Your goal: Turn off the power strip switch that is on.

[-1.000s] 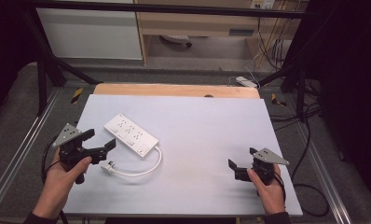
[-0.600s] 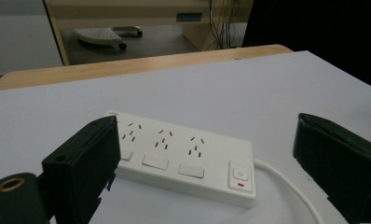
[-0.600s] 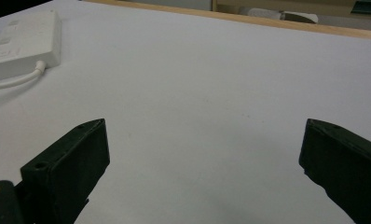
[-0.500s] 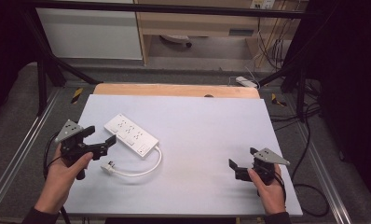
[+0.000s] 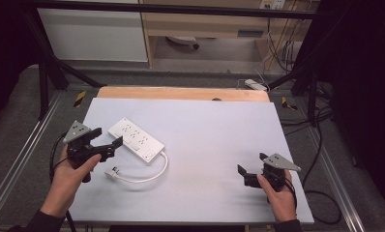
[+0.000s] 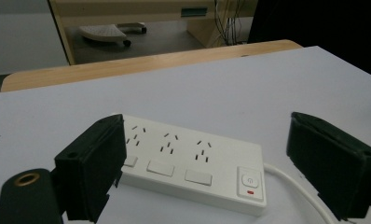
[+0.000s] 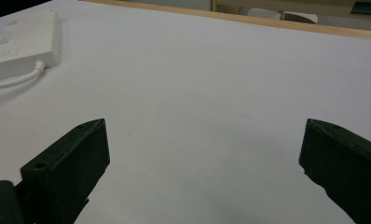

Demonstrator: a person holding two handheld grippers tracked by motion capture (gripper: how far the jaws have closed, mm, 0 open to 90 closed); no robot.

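A: Power strip (image 6: 193,170) lying flat on worktop (image 5: 219,145), just ahead of left gripper (image 5: 107,143); jaws wide, just been narrowing slightly, nothing clamped. Approach step, by the look of it.

B: Right gripper (image 5: 246,175) spread, empty, well apart. Next: straddle strip body squarely, then close.

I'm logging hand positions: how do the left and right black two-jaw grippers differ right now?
The left gripper sits at the end of the white power strip, which lies between its jaws without the pads touching it; the right gripper has only bare white tabletop ahead. The left gripper's jaws have just been closing a little; the right hangs far from the strip. Both stand open, each held in one hand.
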